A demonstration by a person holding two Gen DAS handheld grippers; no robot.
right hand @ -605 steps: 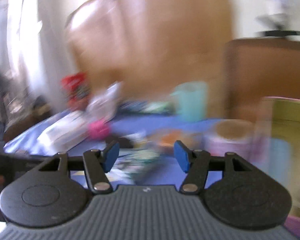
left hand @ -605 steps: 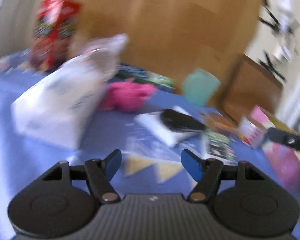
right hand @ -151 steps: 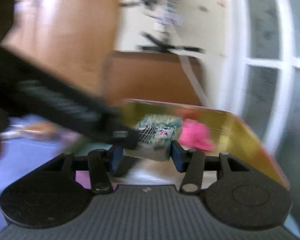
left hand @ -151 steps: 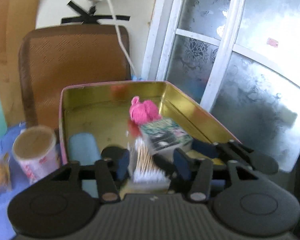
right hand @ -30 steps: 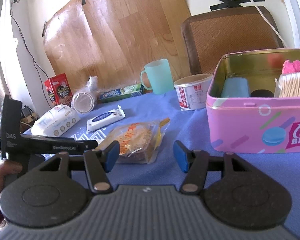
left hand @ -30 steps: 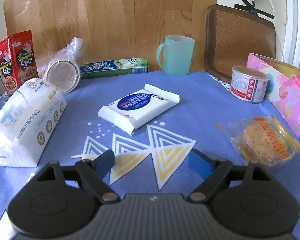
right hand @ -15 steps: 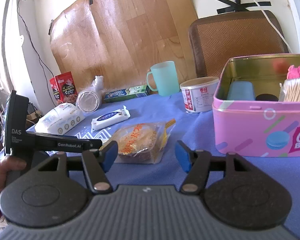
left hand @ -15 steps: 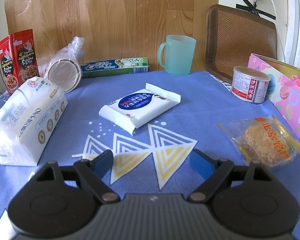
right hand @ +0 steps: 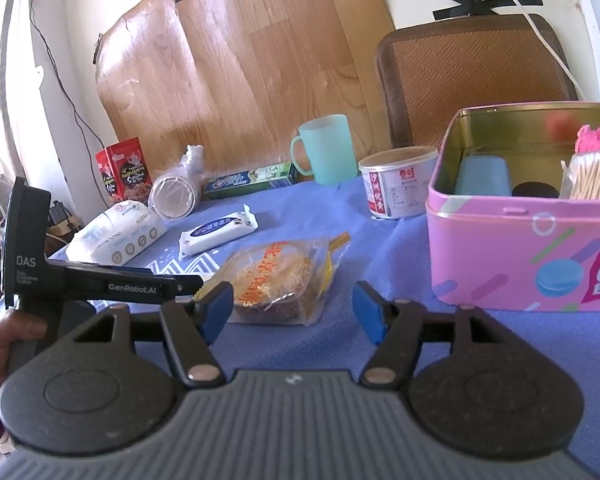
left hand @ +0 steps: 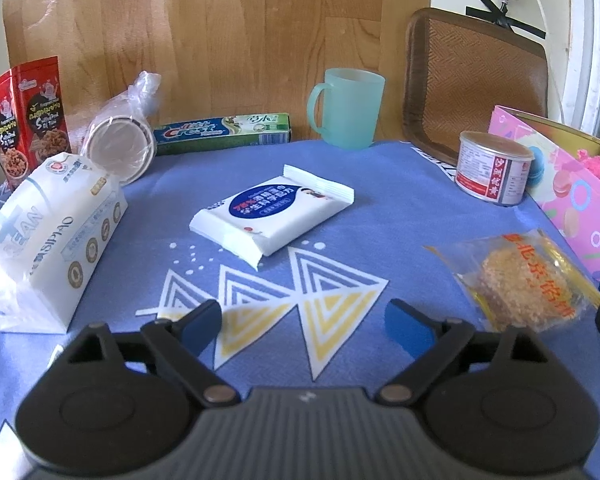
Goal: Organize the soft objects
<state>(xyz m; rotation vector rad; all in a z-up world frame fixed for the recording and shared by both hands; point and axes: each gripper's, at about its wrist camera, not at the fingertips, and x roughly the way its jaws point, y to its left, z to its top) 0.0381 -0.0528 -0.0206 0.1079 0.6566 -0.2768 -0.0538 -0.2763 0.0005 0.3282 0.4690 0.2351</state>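
Both the left gripper (left hand: 303,320) and right gripper (right hand: 293,312) hover with fingers spreading, nothing between them; what looks like a wipes pack (left hand: 272,213) lies on the worktop (left hand: 400,216).

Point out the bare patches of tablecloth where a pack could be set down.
Bare cloth lies between the wet-wipe pack, mug and can, and on the triangle print in front of the left gripper. The back left is crowded: tissue pack, cup stack, toothpaste box.

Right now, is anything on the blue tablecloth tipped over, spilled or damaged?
Only the plastic-wrapped stack of paper cups lies on its side beside the green toothpaste box. Nothing looks spilled or damaged.
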